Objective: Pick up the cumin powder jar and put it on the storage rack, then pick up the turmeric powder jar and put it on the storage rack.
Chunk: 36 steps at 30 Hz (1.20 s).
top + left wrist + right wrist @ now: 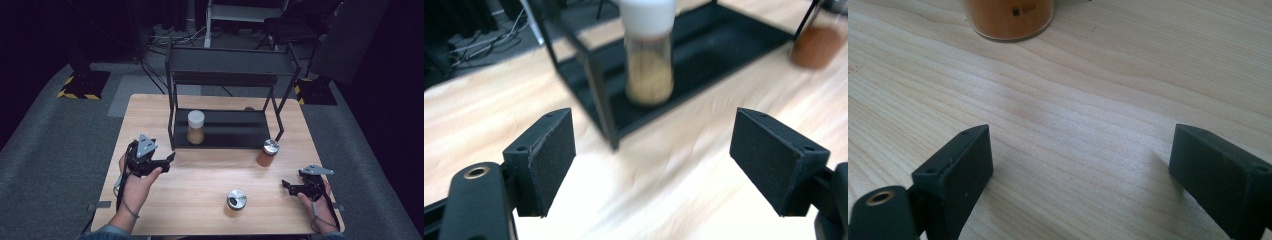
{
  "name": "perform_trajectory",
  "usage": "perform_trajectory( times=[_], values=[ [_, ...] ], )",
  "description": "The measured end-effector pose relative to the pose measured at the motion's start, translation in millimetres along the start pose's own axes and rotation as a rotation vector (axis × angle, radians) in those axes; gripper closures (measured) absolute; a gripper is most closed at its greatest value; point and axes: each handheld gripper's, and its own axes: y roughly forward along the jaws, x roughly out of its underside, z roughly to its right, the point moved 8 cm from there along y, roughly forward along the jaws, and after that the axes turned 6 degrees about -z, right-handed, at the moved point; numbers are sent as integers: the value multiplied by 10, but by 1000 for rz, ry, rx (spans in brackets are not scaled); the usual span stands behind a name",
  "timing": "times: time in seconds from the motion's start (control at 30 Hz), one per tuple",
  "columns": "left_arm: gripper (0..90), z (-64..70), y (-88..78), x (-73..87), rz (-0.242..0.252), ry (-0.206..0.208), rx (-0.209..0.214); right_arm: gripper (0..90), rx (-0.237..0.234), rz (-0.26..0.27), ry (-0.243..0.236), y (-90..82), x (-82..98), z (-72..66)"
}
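Jaws spread and empty on both: our left gripper (pixel 161 161) faces the white-capped jar (pixel 195 127) on the rack's (pixel 225 135) lower shelf; our right gripper (pixel 289 186) sits low near the orange jar (pixel 1009 19) on the table (pixel 200 175). Risk, we judge: reaching in crooked clips the rack post and topples the tall jar.

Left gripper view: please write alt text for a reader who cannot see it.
The left gripper hangs open over a pale wooden table, its two black jaws wide apart and holding nothing. Ahead, slightly blurred, a clear glass jar with a white cap and tan contents stands on the bottom shelf of a black metal rack; an orange-filled jar stands on the table at upper right.
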Motion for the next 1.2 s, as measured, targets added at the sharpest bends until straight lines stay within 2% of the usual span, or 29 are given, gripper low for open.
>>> perform_trajectory(
  times=[0.17, 0.37, 0.5, 0.63, 0.77, 0.9, 1.13, 1.2],
  values=[
    [173, -73, -44, 362, -28, -28, 7, 96, 0, 0, 0, 0, 0, 0],
    [164, -153, 11, 764, -55, -76, 15, 96, -1, -1, -1, -1, 0, 2],
    [160, -182, 49, 946, -89, -89, 8, 96, -2, -1, -1, -1, 0, 3],
    [157, -169, 81, 1065, -123, -78, -6, 96, -2, -1, -1, -1, -1, 3],
    [153, -166, 118, 1155, -145, -95, 1, 96, -2, -1, -1, -2, -1, 3],
    [150, -163, 182, 1176, -219, -92, 6, 96, -1, -1, 0, -1, -2, 1],
    [110, -167, 189, 1170, -227, -101, 0, 103, 13, -12, 11, -11, -21, -32],
    [104, -167, 190, 1168, -229, -102, -2, 102, 9, 10, 12, -46, -27, -59]
  ],
)
